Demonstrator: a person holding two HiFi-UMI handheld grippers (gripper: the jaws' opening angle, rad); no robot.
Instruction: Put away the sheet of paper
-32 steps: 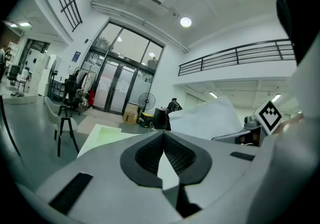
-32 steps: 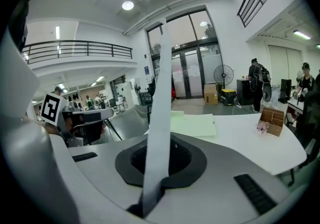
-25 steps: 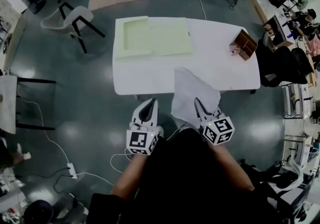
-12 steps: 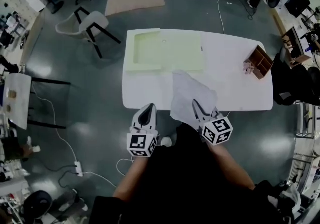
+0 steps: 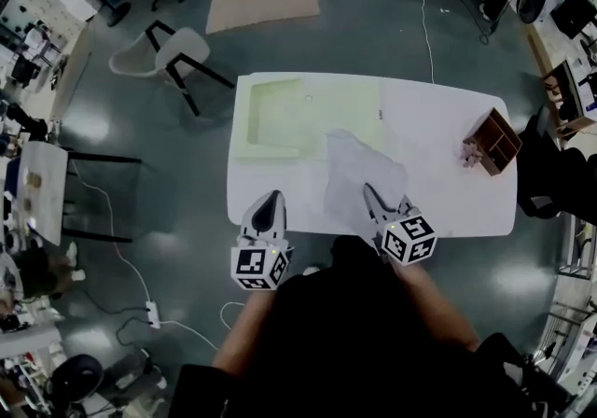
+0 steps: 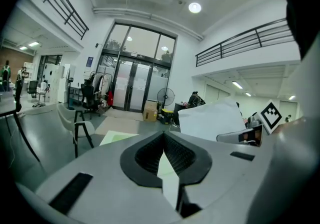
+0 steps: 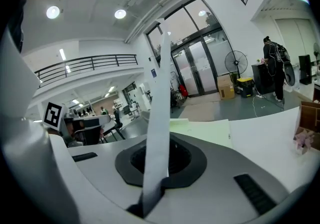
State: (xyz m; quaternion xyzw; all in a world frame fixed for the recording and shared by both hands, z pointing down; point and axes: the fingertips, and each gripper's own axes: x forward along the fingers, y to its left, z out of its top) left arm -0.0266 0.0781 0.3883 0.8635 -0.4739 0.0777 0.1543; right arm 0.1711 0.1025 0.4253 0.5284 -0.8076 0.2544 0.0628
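Right gripper [image 5: 370, 192] jaws pinched sheet of paper [image 5: 359, 169], sheet sticking forward over table [image 5: 438, 155]. Green folder [image 5: 280, 113] lay just ahead, bit left. Left gripper [image 5: 271, 196] jaws closed, empty.

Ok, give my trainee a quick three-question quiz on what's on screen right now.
1. True or false: the left tool holds nothing.
2. What clamps the sheet of paper? A) left tool B) right tool C) neither
3. Fill in: in the head view, the wooden box stands near the table's ____ end.

Key: 1 true; 2 B; 3 right.
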